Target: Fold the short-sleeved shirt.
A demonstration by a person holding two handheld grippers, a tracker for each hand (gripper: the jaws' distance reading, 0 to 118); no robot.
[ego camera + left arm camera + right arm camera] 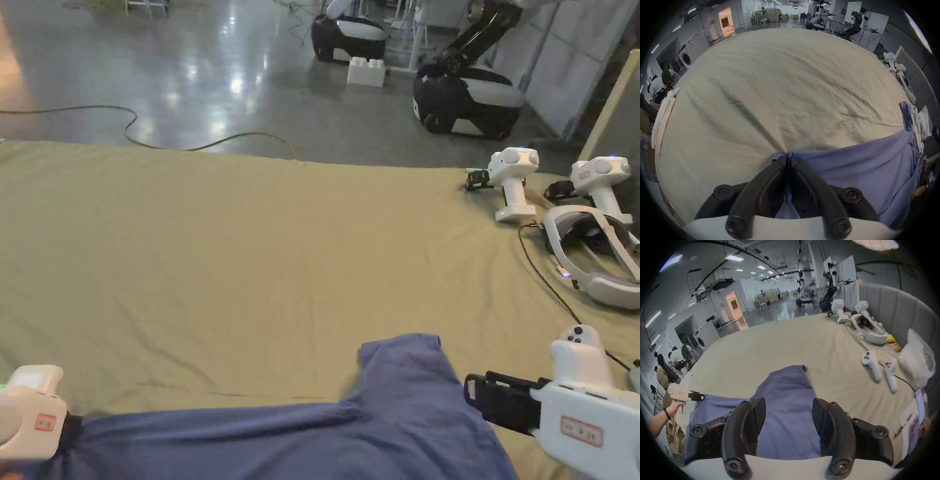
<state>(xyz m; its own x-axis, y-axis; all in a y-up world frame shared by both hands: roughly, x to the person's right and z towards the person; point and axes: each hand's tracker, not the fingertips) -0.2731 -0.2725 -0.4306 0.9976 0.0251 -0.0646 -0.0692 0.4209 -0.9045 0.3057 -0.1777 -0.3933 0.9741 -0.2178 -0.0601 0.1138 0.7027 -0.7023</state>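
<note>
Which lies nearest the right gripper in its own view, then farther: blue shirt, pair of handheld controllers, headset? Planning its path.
1. Blue shirt, between the right gripper's open jaws.
2. Handheld controllers, right.
3. Headset, far right.

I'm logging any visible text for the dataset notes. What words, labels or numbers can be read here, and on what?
None can be read.
Red-framed sticker on the left hand-held gripper: too blurred.
Red-framed sticker on the right hand-held gripper: too blurred.
Blue shirt: no print visible.
</note>
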